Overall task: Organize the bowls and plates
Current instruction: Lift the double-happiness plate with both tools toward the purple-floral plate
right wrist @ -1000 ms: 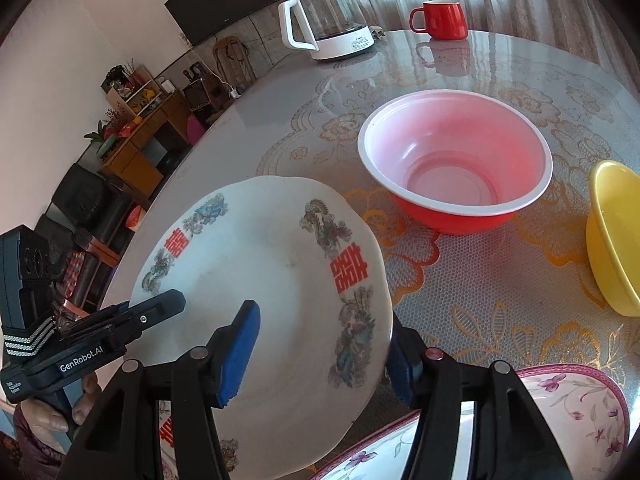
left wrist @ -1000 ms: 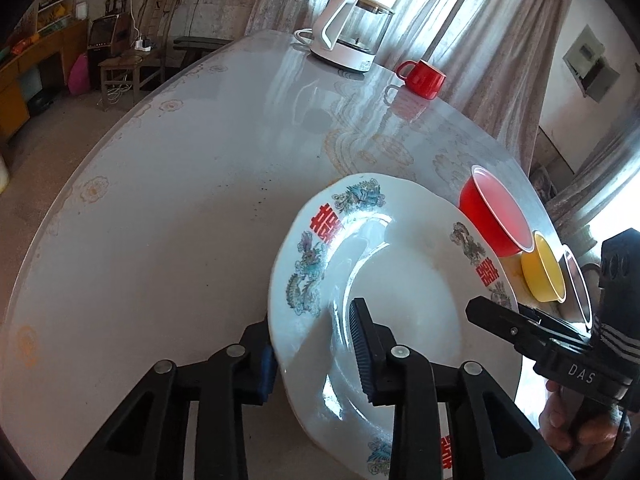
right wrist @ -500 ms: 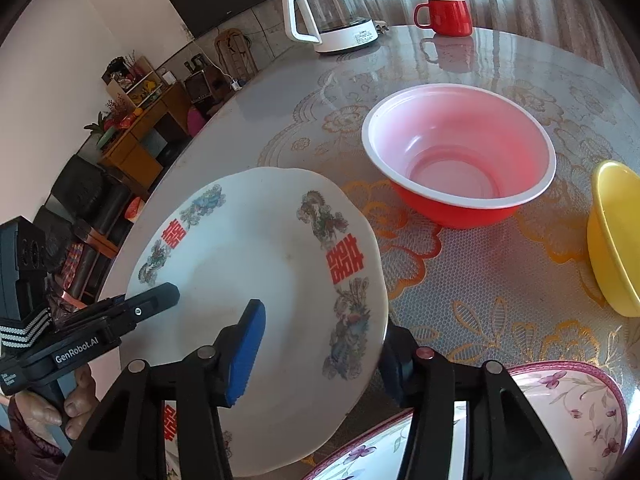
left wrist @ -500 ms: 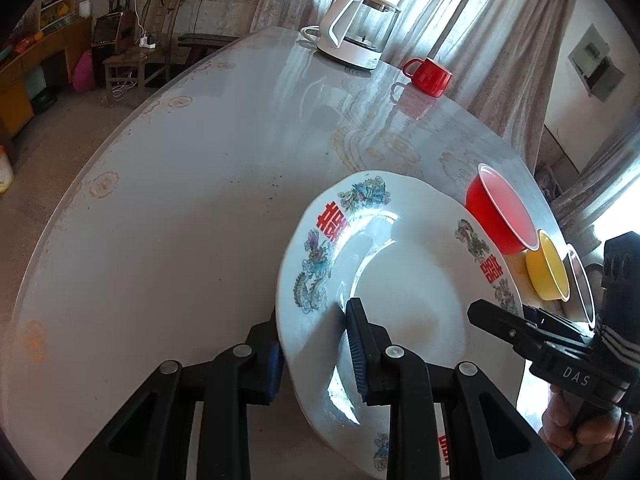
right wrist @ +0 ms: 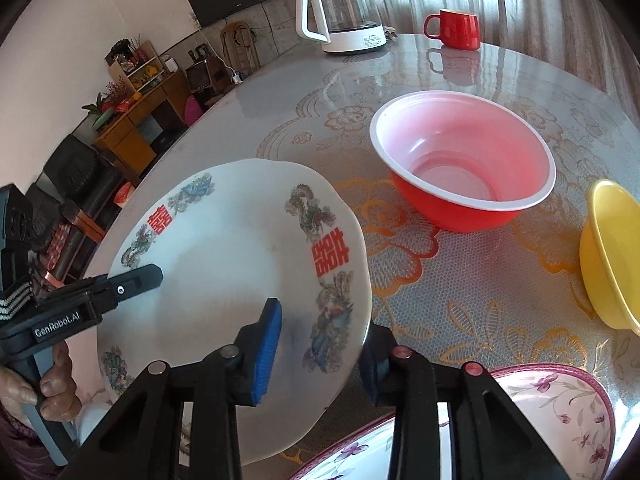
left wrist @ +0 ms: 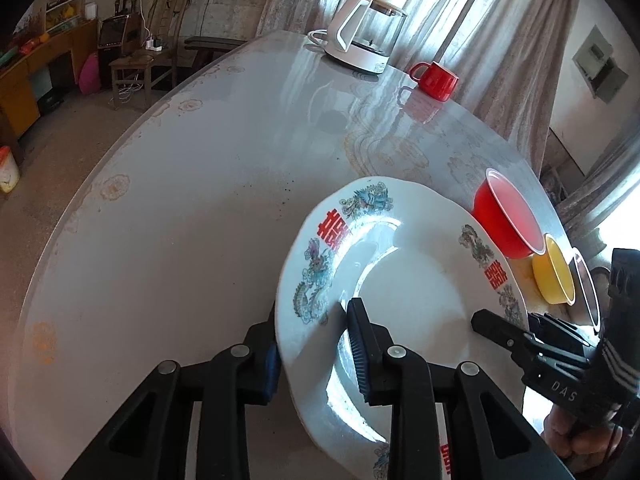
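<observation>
A white plate with red characters and dragons is held tilted above the table by both grippers. My left gripper is shut on its left rim, one finger on top and one below. My right gripper is shut on the plate at its right rim. The left gripper also shows in the right wrist view, and the right gripper in the left wrist view. A red bowl, a yellow bowl and a floral plate are to the right.
A round glass-topped table with a lace cloth under the glass. A white kettle and a red mug stand at its far side. Curtains hang behind. A chair and cabinets stand on the floor to the left.
The plate, held by both grippers, has risen and drifted slightly away from the bowls. Both grips stay the same.
</observation>
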### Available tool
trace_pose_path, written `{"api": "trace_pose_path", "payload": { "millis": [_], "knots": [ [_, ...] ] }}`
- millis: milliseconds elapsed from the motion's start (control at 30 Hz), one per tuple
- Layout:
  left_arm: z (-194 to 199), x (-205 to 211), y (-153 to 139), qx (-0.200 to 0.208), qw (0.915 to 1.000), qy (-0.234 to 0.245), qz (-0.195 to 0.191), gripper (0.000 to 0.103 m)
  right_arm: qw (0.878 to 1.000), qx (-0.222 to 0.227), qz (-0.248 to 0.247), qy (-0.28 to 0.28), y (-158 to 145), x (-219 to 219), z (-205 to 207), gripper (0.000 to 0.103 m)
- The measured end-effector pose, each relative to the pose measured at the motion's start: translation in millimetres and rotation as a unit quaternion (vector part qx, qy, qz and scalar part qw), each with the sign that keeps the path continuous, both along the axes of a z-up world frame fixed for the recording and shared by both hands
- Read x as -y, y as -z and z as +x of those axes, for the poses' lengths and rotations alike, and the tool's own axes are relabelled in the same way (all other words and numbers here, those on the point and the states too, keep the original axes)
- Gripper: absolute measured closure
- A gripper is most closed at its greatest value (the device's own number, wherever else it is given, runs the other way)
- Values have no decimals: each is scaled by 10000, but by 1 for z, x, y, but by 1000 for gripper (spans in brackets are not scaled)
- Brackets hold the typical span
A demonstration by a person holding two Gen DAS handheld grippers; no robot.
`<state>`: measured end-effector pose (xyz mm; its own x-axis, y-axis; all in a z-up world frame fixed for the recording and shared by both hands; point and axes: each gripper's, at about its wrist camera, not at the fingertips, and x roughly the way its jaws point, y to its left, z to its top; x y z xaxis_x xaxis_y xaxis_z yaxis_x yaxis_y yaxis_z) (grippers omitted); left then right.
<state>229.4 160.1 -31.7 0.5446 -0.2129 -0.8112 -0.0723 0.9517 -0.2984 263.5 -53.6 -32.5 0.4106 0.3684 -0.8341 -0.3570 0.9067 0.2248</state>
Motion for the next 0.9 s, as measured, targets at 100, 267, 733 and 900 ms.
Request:
{"api": "trace_pose_path", "payload": {
  "millis": [100, 267, 733, 900],
  "knots": [
    [-2, 4, -1, 13, 9999, 7, 140, 73, 9999, 81, -100, -60, -1, -1, -1, 66],
    [-15, 3, -4, 111, 9998, 81, 176, 73, 9999, 127, -20, -13, -3, 2, -5, 67],
    [-16, 5, -4, 92, 9998, 111, 159, 74, 9997, -17, 252, -62, -1, 1, -6, 67],
    [-28, 13, -14, 335, 9987, 246, 307, 73, 9994, 191, 260, -126, -8, 1, -17, 73]
  ]
}}
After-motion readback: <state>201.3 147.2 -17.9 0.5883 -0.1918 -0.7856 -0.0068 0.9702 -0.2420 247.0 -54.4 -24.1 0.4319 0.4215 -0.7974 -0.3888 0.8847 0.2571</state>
